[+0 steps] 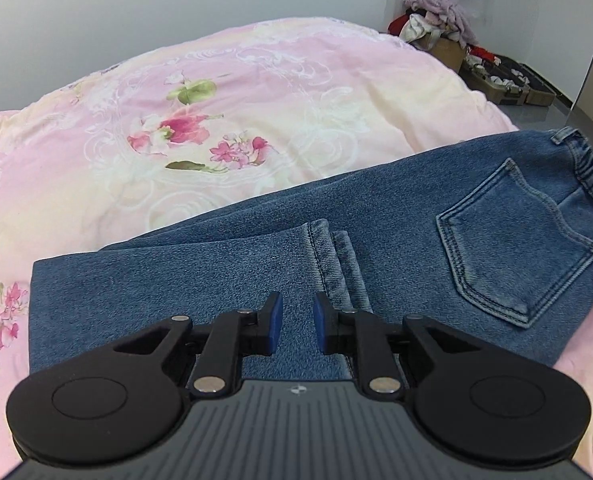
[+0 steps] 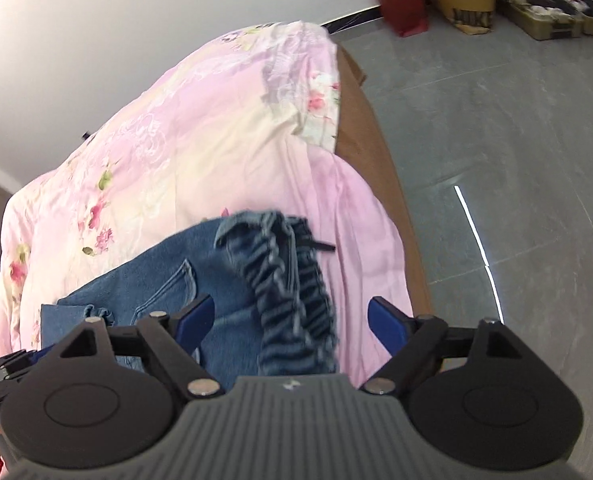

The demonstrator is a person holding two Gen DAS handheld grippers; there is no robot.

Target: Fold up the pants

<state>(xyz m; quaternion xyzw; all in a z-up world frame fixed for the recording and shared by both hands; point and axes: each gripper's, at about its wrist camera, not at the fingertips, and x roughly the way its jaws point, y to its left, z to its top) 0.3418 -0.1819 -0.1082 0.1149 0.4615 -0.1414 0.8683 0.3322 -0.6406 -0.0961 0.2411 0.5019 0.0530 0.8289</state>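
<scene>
Left gripper [image 1: 298, 326] jaws stand narrowly apart with bare denim showing between, gripping nothing; right gripper [image 2: 290, 322] jaws are spread wide over the gathered waistband [image 2: 292, 280], pads clear of it. Jeans [image 1: 376, 240] lie on the pink floral quilt [image 1: 216, 120], leg hems [image 1: 336, 264] already doubled up beside the back pocket [image 1: 512, 240]. Judged partly folded: another fold and some smoothing remain.

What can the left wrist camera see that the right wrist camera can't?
Only the left view shows the leg hems folded over the jeans and the whole back pocket. Only the right view shows the gathered waistband, the brown bed side and the open right tongs. Both show the jeans on the pink floral quilt.
</scene>
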